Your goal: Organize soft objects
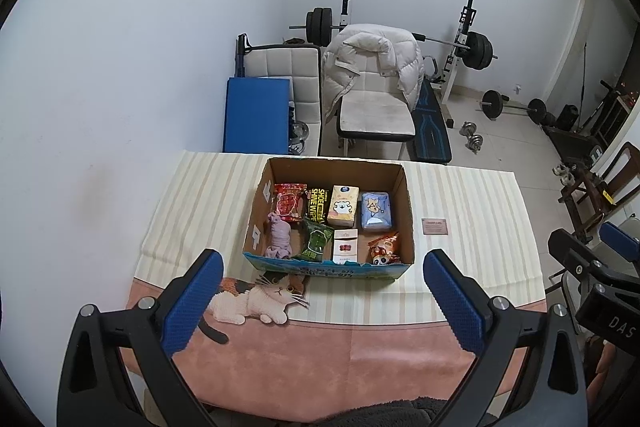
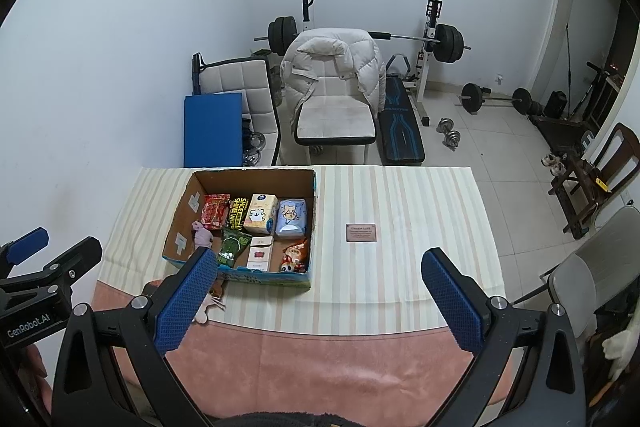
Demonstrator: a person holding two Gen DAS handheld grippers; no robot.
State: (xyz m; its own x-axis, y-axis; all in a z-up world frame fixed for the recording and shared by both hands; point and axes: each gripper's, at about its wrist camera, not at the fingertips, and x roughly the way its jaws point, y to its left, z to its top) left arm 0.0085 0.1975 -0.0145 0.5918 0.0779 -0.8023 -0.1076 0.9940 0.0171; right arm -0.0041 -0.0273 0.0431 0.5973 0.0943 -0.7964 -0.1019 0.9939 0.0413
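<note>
L grip (image 1: 320, 291) agape, empty | R grip (image 2: 316, 291) agape, empty | plush cat (image 1: 256, 297) at L's 11 o'clock, long axis 9–3, L nearer | box (image 1: 328, 269) 12

packets in box (image 1: 407, 211) on table (image 1: 472, 227); chair (image 1: 374, 107) behind.

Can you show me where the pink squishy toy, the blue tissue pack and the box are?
pink toy (image 1: 278, 231), left wrist view, its body.
blue tissue pack (image 1: 376, 210), left wrist view, top face.
cardboard box (image 1: 407, 211), left wrist view, right wall.

Cream-striped tablecloth (image 1: 460, 195), brown box (image 1: 406, 203), blue-padded fingers (image 1: 452, 303)
</note>
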